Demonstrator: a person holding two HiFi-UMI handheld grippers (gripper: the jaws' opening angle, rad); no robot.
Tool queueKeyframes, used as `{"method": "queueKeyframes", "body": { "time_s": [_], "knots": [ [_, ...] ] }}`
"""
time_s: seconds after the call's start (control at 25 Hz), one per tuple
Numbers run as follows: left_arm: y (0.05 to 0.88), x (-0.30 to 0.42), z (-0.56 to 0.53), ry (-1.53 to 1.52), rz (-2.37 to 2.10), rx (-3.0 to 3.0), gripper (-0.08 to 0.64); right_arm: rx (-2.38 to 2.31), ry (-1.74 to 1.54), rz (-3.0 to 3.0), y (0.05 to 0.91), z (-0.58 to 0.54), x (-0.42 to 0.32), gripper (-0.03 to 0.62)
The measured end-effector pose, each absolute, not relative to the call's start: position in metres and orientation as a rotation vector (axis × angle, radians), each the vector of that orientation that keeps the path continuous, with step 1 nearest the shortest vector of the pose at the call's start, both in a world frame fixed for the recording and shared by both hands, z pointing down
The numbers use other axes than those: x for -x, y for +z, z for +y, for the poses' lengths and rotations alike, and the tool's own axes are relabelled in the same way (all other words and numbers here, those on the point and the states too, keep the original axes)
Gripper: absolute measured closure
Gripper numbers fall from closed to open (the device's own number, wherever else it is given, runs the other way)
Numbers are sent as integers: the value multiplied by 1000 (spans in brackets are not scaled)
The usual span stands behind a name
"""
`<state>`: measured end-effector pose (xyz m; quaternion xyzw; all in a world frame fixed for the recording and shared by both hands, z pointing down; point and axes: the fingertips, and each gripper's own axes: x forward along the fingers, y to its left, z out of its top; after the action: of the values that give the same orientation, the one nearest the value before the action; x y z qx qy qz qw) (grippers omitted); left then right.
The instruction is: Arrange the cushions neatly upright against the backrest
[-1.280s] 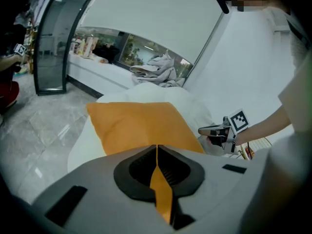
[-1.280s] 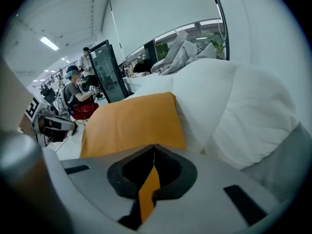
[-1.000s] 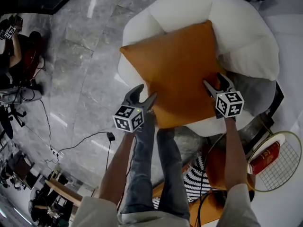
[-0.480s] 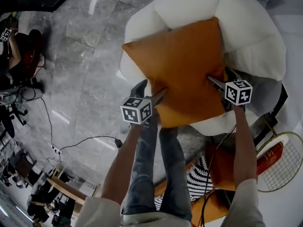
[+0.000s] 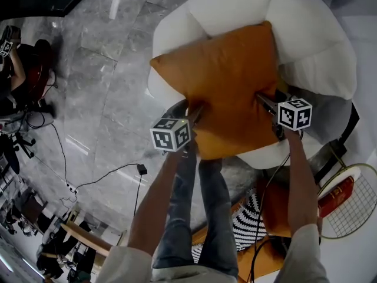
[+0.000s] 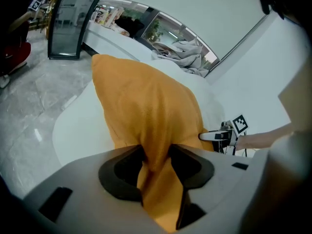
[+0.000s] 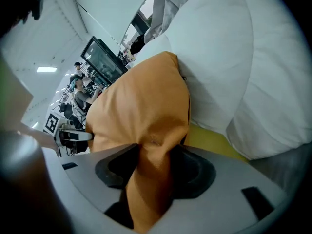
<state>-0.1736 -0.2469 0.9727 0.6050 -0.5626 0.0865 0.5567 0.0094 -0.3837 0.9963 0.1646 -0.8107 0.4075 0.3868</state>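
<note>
Orange cushion (image 5: 227, 81) on white armchair (image 5: 306, 40)
Left claw (image 5: 191, 109) and right claw (image 5: 268, 102) closing, pinching its near edge; open floor (image 5: 106, 69) leftward.

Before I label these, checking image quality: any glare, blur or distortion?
Head view: orange cushion sharp, glare streaks on the marble floor, top-left corner dark. Left gripper view: fisheye bends the background, edges soft. Right gripper view: dark rounded corners, white armchair bright.
</note>
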Motion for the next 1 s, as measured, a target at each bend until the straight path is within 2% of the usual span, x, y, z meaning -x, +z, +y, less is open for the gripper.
{"method": "queueKeyframes", "body": {
  "time_s": [0.12,0.2,0.56,1.0],
  "knots": [
    [967,169,-244,207,-1321,-1445,431,-362,1074,-2064,987,-376,-9,436],
    [964,166,-243,209,-1318,-1459,461,-353,1080,-2076,983,-373,-11,457],
    [939,169,-243,236,-1309,-1535,474,-473,1068,-2168,949,-367,-16,466],
    [879,135,-305,325,-1197,-1806,477,-870,1149,-2263,889,-355,-83,469]
  ]
}}
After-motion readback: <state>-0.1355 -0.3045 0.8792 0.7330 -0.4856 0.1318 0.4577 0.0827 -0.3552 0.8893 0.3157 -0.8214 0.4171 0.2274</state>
